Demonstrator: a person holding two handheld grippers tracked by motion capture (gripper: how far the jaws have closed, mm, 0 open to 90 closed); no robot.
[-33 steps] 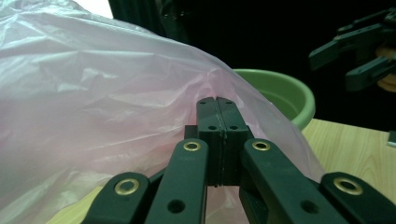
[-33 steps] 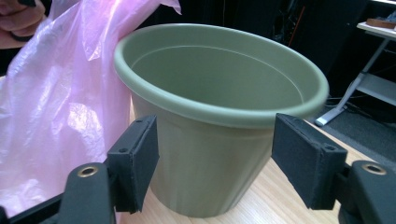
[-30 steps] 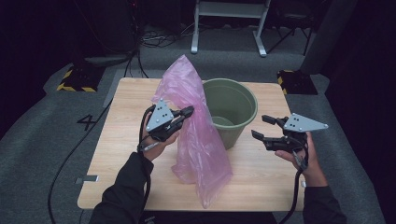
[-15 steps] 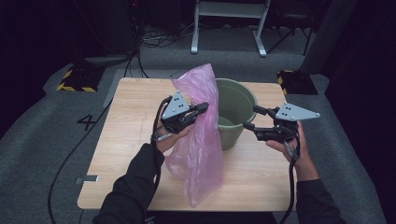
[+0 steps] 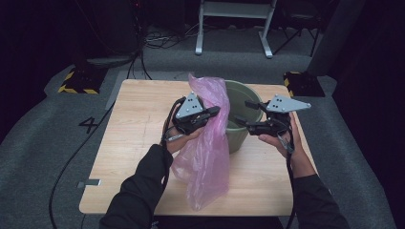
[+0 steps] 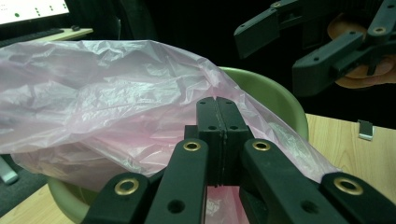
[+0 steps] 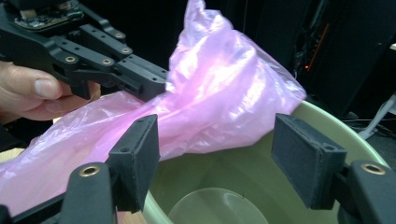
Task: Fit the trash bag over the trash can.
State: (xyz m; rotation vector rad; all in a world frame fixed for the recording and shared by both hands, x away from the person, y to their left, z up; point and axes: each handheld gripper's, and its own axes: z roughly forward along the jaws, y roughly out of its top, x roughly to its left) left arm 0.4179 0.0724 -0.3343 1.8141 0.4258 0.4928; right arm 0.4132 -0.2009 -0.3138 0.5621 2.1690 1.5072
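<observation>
My left tongs (image 5: 216,110) clamp the pink bag (image 5: 207,157), which hides the green bucket's (image 5: 246,95) left rim. My right tongs (image 5: 242,112) gape wide over the bucket, gripping nothing. The bag's mouth is hard to make out.

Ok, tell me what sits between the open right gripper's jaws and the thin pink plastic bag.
Only air above the green plastic bucket's rim: in the right gripper view, the right gripper faces the pink bag across it.

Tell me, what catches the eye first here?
A crinkled pink plastic bag hangs mid-table, pinched by the shut left tongs, its top draped over the rim of a green bucket. Across the bucket, the right tongs stand open and empty above the rim.
</observation>
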